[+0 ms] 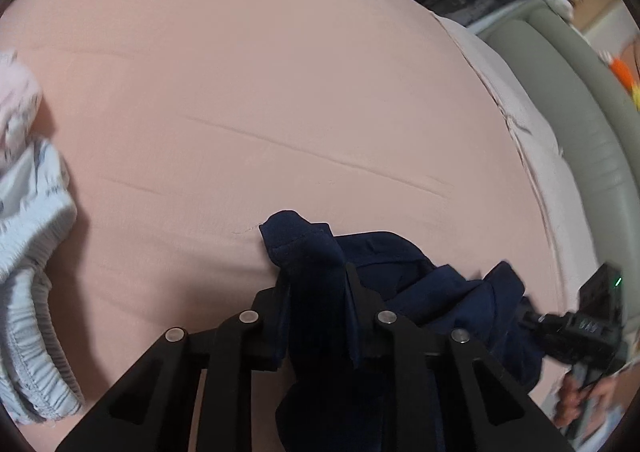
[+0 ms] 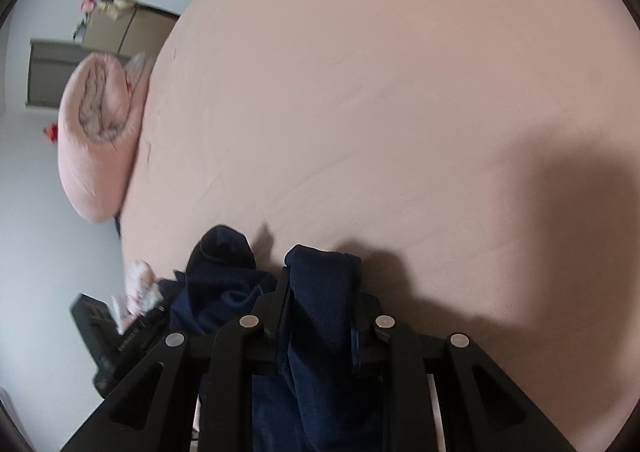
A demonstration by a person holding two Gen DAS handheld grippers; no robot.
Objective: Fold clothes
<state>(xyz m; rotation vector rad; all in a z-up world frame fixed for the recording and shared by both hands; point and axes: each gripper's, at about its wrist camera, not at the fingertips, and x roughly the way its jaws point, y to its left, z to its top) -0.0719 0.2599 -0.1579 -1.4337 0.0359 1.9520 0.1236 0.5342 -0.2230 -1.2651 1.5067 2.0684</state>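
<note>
A navy blue garment (image 1: 420,284) is bunched over the pink bed sheet (image 1: 260,92). My left gripper (image 1: 316,284) is shut on a hemmed edge of it, and the cloth stands up between the black fingers. In the left wrist view the other gripper (image 1: 592,320) shows at the right, with a hand below it. My right gripper (image 2: 320,288) is shut on another fold of the navy garment (image 2: 228,292), which hangs down between its fingers. The left gripper's black body (image 2: 116,332) shows at the lower left of the right wrist view.
Light blue and pink clothes (image 1: 28,252) are piled at the left of the bed. A grey padded bed frame (image 1: 580,124) runs along the right edge. A rolled pink duvet (image 2: 96,136) lies at the far end, with a wall and cabinets behind it.
</note>
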